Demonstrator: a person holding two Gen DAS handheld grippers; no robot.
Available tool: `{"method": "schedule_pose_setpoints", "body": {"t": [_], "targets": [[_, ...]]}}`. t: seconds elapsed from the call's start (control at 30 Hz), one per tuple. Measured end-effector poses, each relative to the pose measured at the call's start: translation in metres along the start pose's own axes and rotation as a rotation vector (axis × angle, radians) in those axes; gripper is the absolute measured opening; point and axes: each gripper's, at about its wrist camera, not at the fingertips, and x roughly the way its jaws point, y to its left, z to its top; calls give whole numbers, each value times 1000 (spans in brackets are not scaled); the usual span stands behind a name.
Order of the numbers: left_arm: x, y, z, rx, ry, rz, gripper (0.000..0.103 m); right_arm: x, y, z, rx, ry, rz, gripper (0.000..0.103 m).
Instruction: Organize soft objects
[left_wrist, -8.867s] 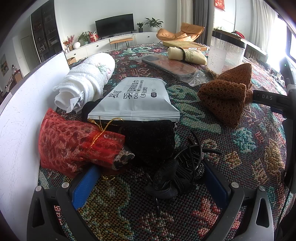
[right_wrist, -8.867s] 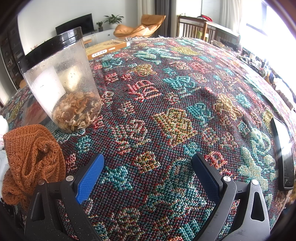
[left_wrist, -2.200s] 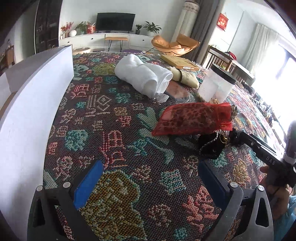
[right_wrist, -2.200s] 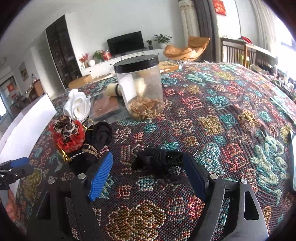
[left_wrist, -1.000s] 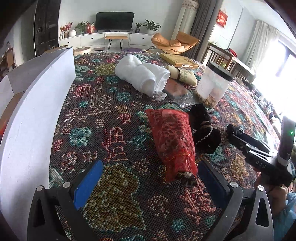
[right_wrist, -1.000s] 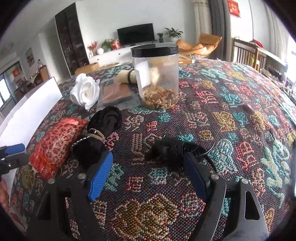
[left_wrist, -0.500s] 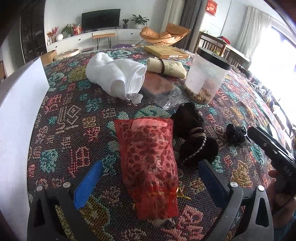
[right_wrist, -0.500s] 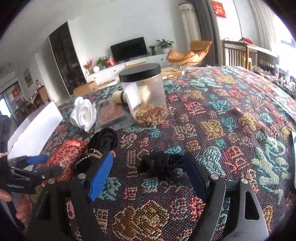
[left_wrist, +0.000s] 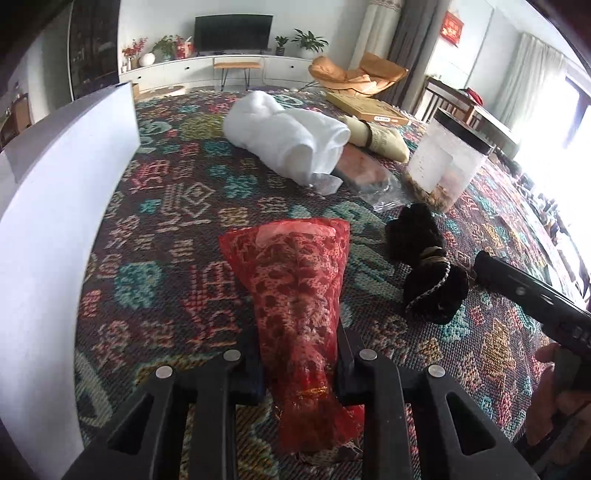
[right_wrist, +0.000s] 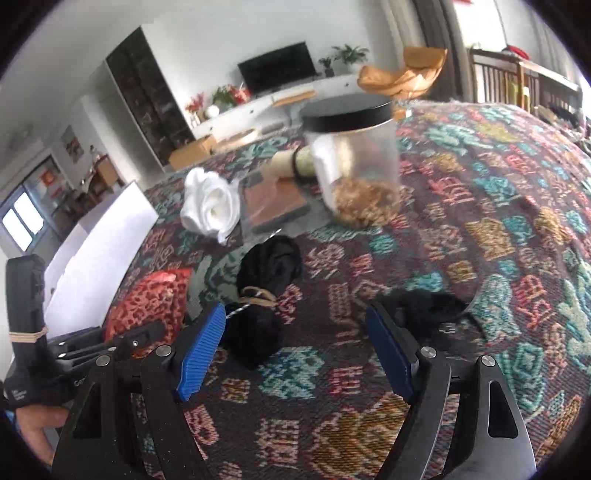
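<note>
A red mesh bag lies lengthwise on the patterned cloth, and my left gripper is shut on its near, narrow end. Both pads press into the mesh. The same red mesh bag shows in the right wrist view, with the left gripper on it. My right gripper stands open above the cloth. A black fabric bundle tied with a band lies just past its left pad, untouched. A black tangled piece sits behind its right finger. A rolled white towel lies farther back.
A white box wall runs along the left. A clear jar with a black lid stands at the back right, beside a plastic packet and a cream roll. A flat cardboard box lies at the far edge.
The left jaws went from wide open to shut on the red bag's near end after moving in over it. The right gripper swung left; the black bundle now lies ahead of it.
</note>
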Motion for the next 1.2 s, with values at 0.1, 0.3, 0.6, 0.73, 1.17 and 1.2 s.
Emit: {"method": "schedule_pose_setpoints", "body": {"t": [0.1,0.3,0.6,0.73,1.17,1.2], "targets": [[-19,10,-9,-4,-10,30,26,38,28,13,-35,132,-26,78],[-72,34,-11,-60,-73,-5,26,78,40,24,-96,266,-154,35],[-182,137,-3,-167,-219,162,26,-9,145,58,-190,147,132,33],[-201,196,-22,-231,-194,328,27,-31,241,56,-279,171,375,33],[-196,229,-51,-338,-224,513,98,-1,266,9,-323,219,377,73],[-195,220,-48,-326,-242,489,98,1,247,7,-339,175,291,74]]}}
